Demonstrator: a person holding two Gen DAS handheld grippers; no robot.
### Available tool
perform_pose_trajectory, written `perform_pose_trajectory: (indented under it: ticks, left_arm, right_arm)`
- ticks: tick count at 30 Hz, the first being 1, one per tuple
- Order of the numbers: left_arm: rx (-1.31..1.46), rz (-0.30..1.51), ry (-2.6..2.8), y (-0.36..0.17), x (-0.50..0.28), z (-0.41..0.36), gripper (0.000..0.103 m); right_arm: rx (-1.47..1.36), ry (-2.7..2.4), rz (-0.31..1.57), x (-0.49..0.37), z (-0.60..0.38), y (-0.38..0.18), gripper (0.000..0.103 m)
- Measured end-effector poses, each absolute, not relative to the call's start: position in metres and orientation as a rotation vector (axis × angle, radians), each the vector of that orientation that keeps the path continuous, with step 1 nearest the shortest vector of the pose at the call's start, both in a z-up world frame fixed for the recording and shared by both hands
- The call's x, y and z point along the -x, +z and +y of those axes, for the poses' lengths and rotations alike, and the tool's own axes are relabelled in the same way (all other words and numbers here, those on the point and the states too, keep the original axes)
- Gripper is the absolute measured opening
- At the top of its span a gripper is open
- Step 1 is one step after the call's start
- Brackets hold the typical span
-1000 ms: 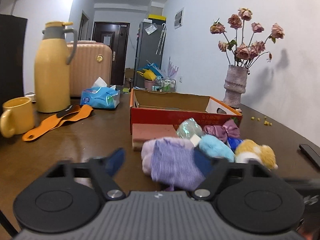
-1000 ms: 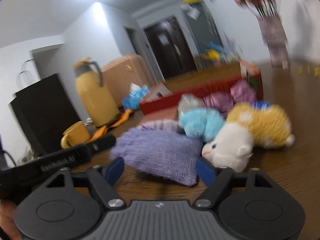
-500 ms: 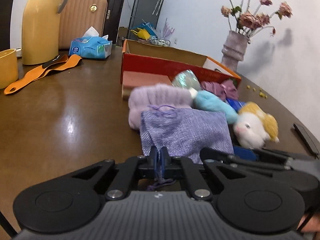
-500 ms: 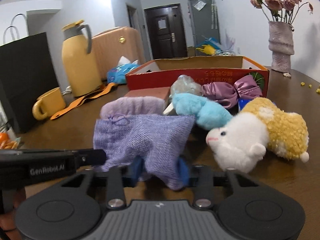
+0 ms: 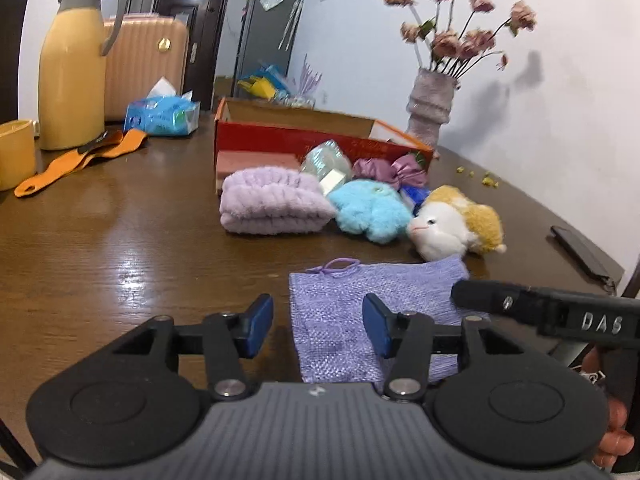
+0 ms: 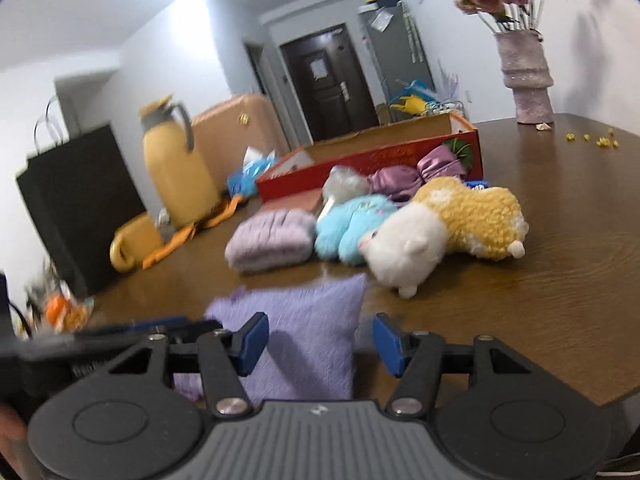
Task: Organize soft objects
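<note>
Lilac knitted pouch [image 5: 362, 312] lay flat on the bench [image 5: 120, 248], looking light and floppy, best pinched at an edge. Both the left gripper [image 5: 318, 330] and right gripper [image 6: 316, 338] had just opened their fingers, holding nothing. Plush toys [image 5: 456, 224] sat beyond.

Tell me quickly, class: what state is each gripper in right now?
Left gripper: open, jaws just opened, holding nothing; the purple knit pouch lies flat on the table between them.
Right gripper: open, jaws just opened, pouch below, not gripped.
</note>
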State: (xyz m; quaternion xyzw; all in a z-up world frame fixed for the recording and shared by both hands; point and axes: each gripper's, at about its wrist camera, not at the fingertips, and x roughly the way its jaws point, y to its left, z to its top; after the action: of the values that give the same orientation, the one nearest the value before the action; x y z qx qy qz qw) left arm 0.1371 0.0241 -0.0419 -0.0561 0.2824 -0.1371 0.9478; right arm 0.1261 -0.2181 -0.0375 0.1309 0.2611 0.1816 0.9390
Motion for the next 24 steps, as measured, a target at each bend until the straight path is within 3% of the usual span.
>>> perform_pose_trajectory:
  ticks: [1, 3, 4, 5, 11, 12, 14, 17, 18, 20, 24]
  left_arm:
    - [0.119, 0.583, -0.288, -0.044, -0.140, 0.024, 0.048]
    - [0.123, 0.614, -0.310, -0.049, -0.145, 0.022, 0.028]
    - [0.125, 0.616, -0.311, -0.050, -0.145, 0.022, 0.027]
    - [0.123, 0.614, -0.310, -0.050, -0.145, 0.022, 0.027]
    - [0.130, 0.620, -0.282, -0.053, -0.145, 0.026, 0.005]
    - [0.132, 0.619, -0.285, -0.053, -0.145, 0.027, 0.004]
    - [0.120, 0.616, -0.298, -0.053, -0.142, 0.025, 0.004]
    - [0.088, 0.601, -0.280, -0.053, -0.137, 0.021, 0.004]
    - [0.054, 0.588, -0.277, -0.053, -0.135, 0.017, 0.004]
    - [-0.001, 0.567, -0.265, -0.054, -0.132, 0.012, 0.004]
    - [-0.042, 0.549, -0.256, -0.056, -0.130, 0.007, 0.004]
  right_arm:
    - [-0.267, 0.355, 0.533, -0.132, -0.217, -0.040, 0.057]
    - [-0.271, 0.326, 0.528, -0.140, -0.215, -0.045, 0.053]
    - [-0.272, 0.322, 0.527, -0.143, -0.214, -0.046, 0.048]
    - [-0.255, 0.323, 0.531, -0.146, -0.212, -0.046, 0.034]
    - [-0.250, 0.337, 0.574, -0.150, -0.211, -0.049, 0.021]
    - [-0.255, 0.339, 0.575, -0.149, -0.213, -0.049, 0.015]
    - [-0.242, 0.330, 0.585, -0.147, -0.214, -0.051, 0.011]
    - [-0.268, 0.319, 0.575, -0.145, -0.219, -0.052, 0.019]
    - [-0.281, 0.312, 0.563, -0.145, -0.222, -0.050, 0.033]
    - [-0.318, 0.302, 0.548, -0.148, -0.228, -0.048, 0.049]
    - [-0.384, 0.335, 0.581, -0.162, -0.234, -0.051, 0.046]
